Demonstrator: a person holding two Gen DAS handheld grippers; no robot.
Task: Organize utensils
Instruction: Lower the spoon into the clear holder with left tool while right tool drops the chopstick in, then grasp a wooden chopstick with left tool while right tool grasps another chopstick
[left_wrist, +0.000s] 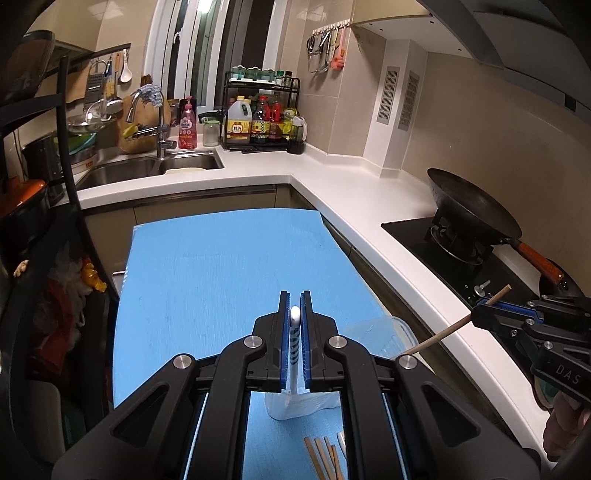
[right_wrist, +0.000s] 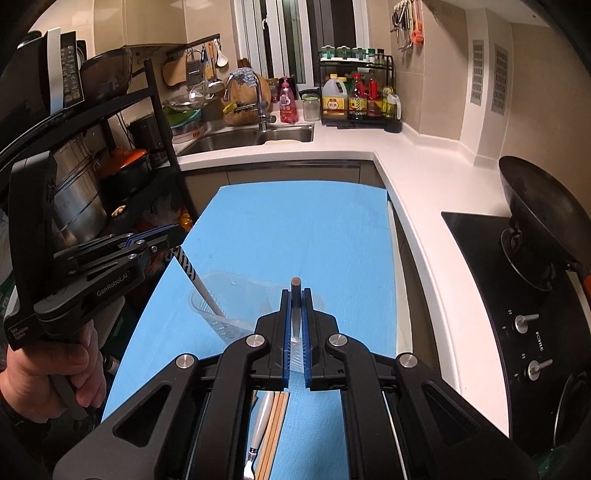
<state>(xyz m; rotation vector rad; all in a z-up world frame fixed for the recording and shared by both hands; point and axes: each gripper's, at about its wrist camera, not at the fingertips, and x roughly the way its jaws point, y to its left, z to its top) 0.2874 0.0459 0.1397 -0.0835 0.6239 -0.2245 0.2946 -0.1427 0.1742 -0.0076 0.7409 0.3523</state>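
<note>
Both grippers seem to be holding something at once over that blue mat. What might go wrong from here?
Three risks, as I judge it:
1. The left gripper holds the white patterned utensil by its thin handle, so it might slip or swing.
2. The clear plastic container looks light and could tip when something drops in.
3. The right gripper holds one chopstick jutting sideways, which may snag.

Black tongs (left_wrist: 295, 306), blue pads (left_wrist: 283, 332), silver screws, bare hand (right_wrist: 48, 373)

A black wok (left_wrist: 476, 210) sits on the stove (left_wrist: 454, 251), bottles fill a corner rack (left_wrist: 264, 110) beside the sink (left_wrist: 147, 168).
</note>
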